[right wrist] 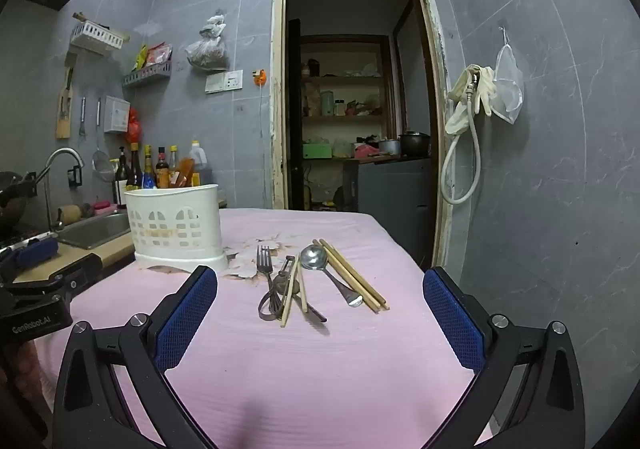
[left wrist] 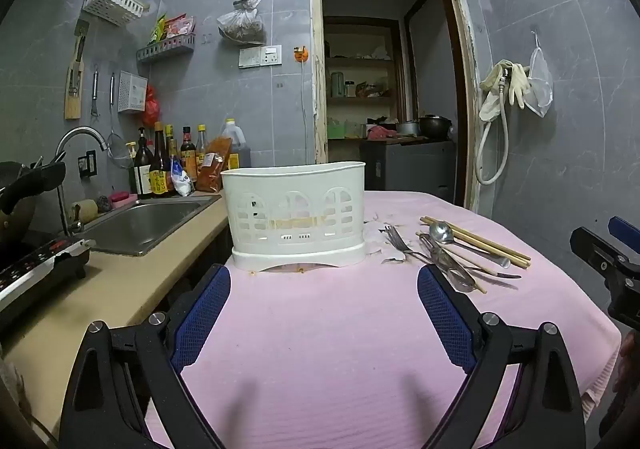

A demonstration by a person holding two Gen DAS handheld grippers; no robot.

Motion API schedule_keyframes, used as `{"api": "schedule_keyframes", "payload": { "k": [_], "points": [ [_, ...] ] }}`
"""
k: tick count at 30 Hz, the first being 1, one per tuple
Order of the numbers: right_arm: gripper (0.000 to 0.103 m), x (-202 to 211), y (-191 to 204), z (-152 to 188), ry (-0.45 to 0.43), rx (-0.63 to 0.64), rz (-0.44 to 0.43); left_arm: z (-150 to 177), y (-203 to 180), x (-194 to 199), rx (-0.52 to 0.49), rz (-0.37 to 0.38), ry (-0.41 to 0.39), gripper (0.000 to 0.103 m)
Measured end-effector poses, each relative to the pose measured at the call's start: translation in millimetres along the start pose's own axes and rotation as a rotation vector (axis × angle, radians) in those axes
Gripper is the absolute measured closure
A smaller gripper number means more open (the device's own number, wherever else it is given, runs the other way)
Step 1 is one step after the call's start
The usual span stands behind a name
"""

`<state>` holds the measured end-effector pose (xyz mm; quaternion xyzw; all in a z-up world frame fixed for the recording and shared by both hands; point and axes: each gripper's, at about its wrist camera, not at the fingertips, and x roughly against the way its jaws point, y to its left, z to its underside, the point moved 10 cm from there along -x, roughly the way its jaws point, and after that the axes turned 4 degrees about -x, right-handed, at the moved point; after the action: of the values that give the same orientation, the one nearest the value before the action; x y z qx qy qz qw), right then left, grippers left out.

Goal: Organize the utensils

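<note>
Right wrist view | my tongs [right wrist: 320, 329] gape wide, empty | fork [right wrist: 264, 261], spoon [right wrist: 316, 259], chopsticks [right wrist: 352, 275] lie right of white caddy [right wrist: 176, 225] | sorting not begun

We see the right hand-held gripper [right wrist: 320, 313] spread wide over the pink-clothed surface [right wrist: 400, 269], nothing between its blue pads [right wrist: 188, 317]. Ahead lie a fork [right wrist: 264, 261], a ladle [right wrist: 320, 265] and wooden chopsticks [right wrist: 354, 275] in a loose cluster mid-surface. A white slotted utensil holder [right wrist: 176, 225] stands upright near the far left corner. The left hand-held gripper [right wrist: 34, 253] shows at the left edge.
</note>
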<state>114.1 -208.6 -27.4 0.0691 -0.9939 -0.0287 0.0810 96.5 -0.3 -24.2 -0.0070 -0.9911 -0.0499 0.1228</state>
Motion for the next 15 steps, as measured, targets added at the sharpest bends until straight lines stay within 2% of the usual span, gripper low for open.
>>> {"api": "schedule_keyframes", "payload": {
  "k": [15],
  "points": [
    [0.0,-1.1,1.5,0.2,0.002,0.003,0.002,2.6,1.2,-2.4,0.005,0.002,0.009,0.011]
  ]
}}
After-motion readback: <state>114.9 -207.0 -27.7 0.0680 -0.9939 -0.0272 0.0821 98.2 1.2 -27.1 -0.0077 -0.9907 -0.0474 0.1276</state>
